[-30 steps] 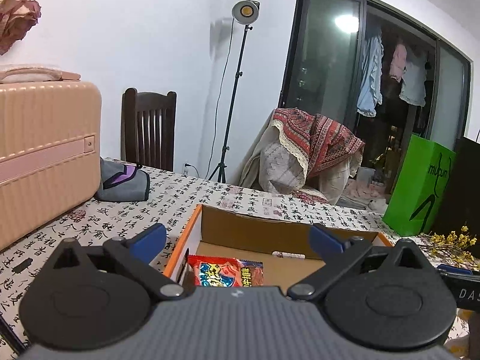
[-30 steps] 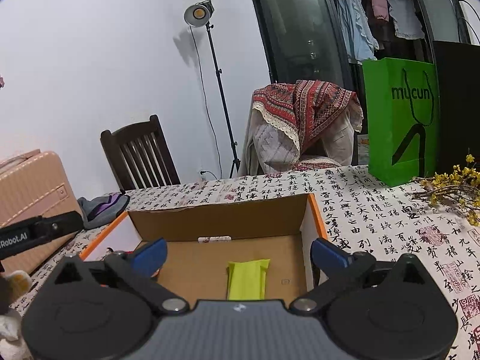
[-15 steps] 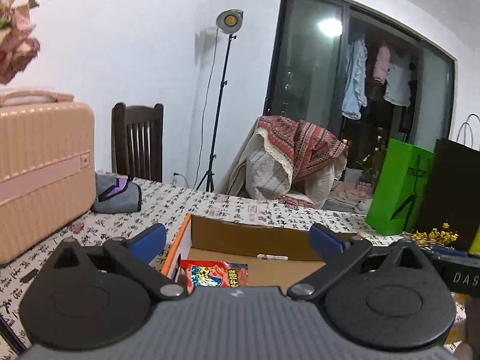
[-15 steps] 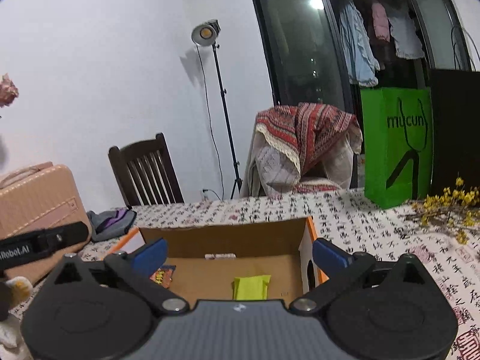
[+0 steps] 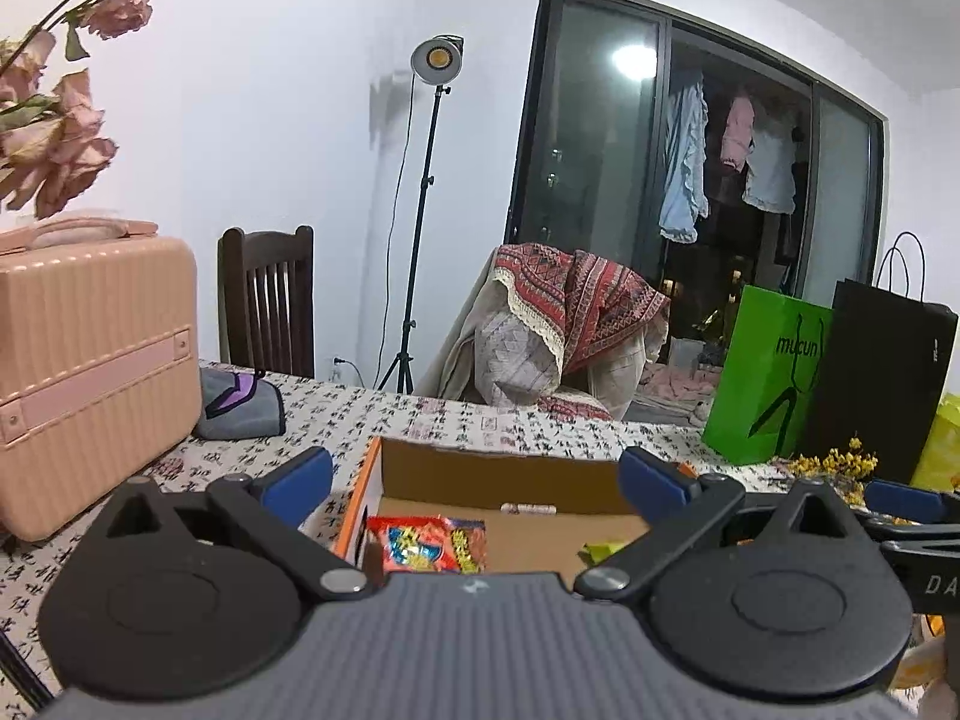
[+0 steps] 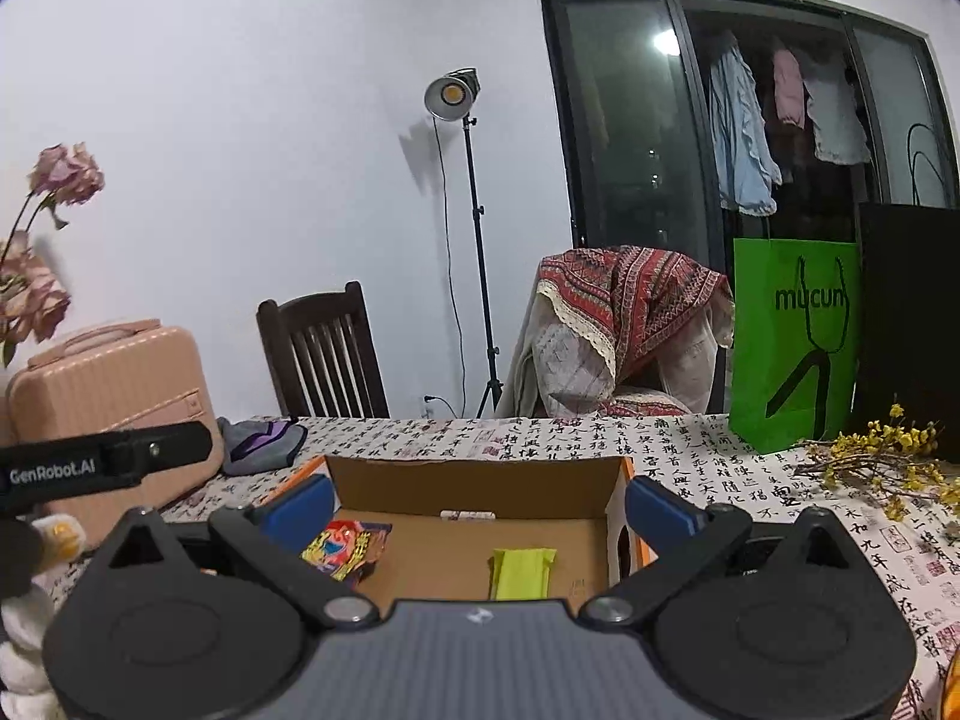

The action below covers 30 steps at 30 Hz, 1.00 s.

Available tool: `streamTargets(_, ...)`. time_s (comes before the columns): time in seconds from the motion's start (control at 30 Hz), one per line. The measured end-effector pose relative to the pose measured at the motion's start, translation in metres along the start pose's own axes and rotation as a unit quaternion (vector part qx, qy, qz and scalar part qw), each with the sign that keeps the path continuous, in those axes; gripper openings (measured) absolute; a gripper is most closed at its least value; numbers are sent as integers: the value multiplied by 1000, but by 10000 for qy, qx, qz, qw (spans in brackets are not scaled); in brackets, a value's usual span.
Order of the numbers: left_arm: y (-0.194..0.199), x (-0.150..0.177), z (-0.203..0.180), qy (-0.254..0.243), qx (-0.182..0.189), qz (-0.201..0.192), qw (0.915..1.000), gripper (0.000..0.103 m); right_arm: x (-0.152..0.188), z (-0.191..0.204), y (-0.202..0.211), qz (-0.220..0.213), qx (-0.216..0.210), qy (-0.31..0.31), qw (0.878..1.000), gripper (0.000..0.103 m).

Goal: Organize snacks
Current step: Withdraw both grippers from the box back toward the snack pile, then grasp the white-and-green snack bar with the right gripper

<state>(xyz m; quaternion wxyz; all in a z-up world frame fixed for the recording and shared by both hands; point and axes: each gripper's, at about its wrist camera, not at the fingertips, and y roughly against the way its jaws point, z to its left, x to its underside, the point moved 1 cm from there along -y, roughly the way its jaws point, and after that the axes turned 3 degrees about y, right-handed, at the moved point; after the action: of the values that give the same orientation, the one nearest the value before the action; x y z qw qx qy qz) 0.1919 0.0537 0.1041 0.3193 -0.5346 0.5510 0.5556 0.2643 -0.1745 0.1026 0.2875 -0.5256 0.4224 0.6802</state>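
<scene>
An open cardboard box with orange edges sits on the patterned tablecloth straight ahead in both wrist views. A red snack packet lies at its left side, and a lime-green packet lies at its right. My left gripper hovers open above the box's near side with nothing between its blue fingertips. To the right, my right gripper is open and empty over the same box. The box's near wall is hidden behind both gripper bodies.
A pink suitcase and a grey pouch stand at the left. At the right are a green paper bag, a black bag and yellow flower sprigs. Behind the table are a wooden chair and a light stand.
Both grippers have drawn back and upward from the box, so it looks smaller and lower. Both stay open. The red packet now shows in the right wrist view.
</scene>
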Motion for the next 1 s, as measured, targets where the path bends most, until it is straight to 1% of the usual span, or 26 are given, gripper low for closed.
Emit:
streamTargets(0.23,24,21,14,-152,-91,15,9998,103,22,3,22,112,46,38,9999,103)
streamTargets(0.33,33,32,24,-153,-80,91,9998,103,34,1,31,217,-24,-2,9998,103)
streamTargets(0.47,44,49,42,-152,-15,217,9996,103,50,1,42,356,-18,-45,9994,103)
streamTargets(0.57,53,60,54,-138,-38,261,9996,103,63,-2,53,447,-23,-74,9990,103)
streamTargets(0.8,69,81,76,-127,-111,379,9991,103,85,-8,71,580,-243,-266,9977,103)
streamTargets(0.93,75,86,81,-78,-75,406,9991,103,95,-6,78,641,-493,-393,9960,103)
streamTargets(1.0,78,87,82,-55,-65,415,9991,103,98,-3,80,695,-465,-377,9958,103)
